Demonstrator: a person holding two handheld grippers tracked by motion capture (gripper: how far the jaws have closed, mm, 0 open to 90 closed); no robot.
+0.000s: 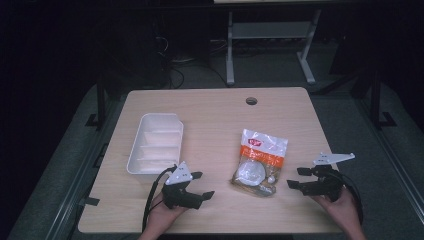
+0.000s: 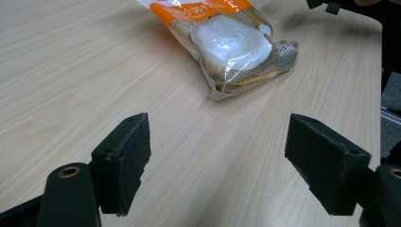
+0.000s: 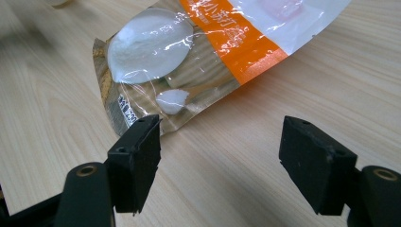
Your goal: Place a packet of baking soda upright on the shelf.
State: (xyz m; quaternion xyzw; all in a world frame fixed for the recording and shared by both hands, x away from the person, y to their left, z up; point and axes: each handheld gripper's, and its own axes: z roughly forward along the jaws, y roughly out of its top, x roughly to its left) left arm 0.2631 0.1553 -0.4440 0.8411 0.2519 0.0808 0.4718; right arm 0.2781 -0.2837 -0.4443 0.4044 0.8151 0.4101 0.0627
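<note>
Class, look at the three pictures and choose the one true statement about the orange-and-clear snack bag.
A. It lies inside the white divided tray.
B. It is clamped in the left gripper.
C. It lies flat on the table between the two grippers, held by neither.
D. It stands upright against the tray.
C: the snack bag lies flat on the table, with the left gripper and right gripper open on either side, apart from the tray.

Left claw [image 1: 200,184] agape; right claw [image 1: 298,177] agape.
</note>
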